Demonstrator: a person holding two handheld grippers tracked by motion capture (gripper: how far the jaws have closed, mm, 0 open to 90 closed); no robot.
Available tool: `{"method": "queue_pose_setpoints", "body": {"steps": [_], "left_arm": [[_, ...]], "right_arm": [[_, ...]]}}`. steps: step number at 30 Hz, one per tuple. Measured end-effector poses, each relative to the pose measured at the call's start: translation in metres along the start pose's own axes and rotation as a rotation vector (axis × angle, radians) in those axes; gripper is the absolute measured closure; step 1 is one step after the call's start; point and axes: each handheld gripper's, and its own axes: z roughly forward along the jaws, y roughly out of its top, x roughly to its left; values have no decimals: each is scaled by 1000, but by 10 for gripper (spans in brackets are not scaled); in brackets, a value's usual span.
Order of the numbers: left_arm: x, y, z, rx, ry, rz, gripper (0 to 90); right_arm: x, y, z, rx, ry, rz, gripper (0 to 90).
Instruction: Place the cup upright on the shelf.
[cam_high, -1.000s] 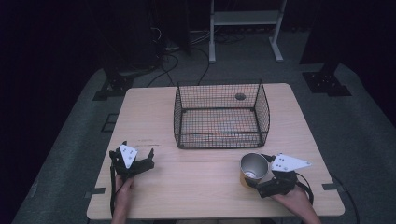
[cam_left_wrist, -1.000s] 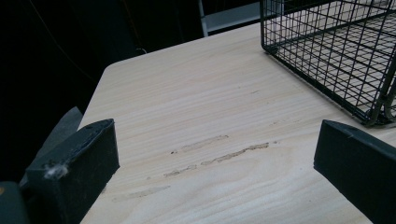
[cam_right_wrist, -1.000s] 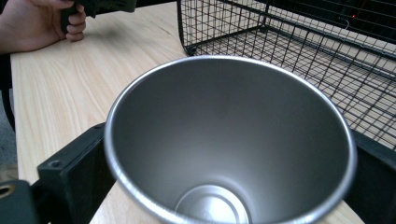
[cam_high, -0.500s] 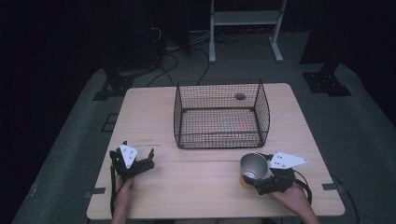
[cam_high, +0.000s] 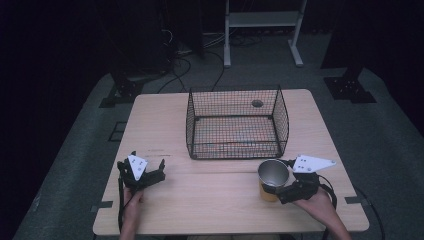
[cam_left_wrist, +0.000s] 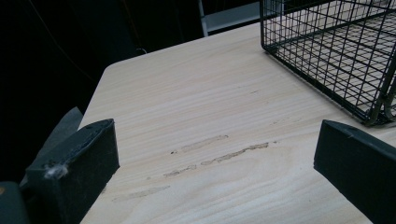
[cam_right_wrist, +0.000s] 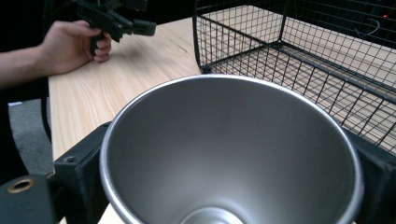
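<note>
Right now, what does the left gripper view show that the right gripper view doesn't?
The left gripper view has scuff marks on the bare wood between its wide-apart jaws, which hold nothing. The right gripper view has a shiny metal cup clamped between its jaws, empty inside, and farther off the person's other hand holding the left gripper. Both share the black wire basket and the wooden table.

Lab or recording studio, black curtains all round, grey carpet (cam_high: 75, 165), one bare wood table (cam_high: 210, 200) under a spot, cables (cam_high: 200, 60) loose on the floor, black stand bases (cam_high: 349, 90), white metal frame (cam_high: 262, 20) behind, tape marks (cam_high: 101, 207) at table edge
</note>
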Motion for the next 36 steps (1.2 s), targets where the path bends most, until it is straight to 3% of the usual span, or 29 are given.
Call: {"method": "queue_pose_setpoints", "body": {"steps": [18, 31, 36], "left_arm": [[1, 0, 0, 0, 2, -5, 0], [1, 0, 0, 0, 3, -5, 0], [1, 0, 0, 4, 4, -4, 0]], "right_arm": [[-23, 49, -8, -60, 74, 50, 71], [-29, 88, -7, -45, 68, 3, 71], [-33, 96, -6, -54, 68, 12, 71]]}}
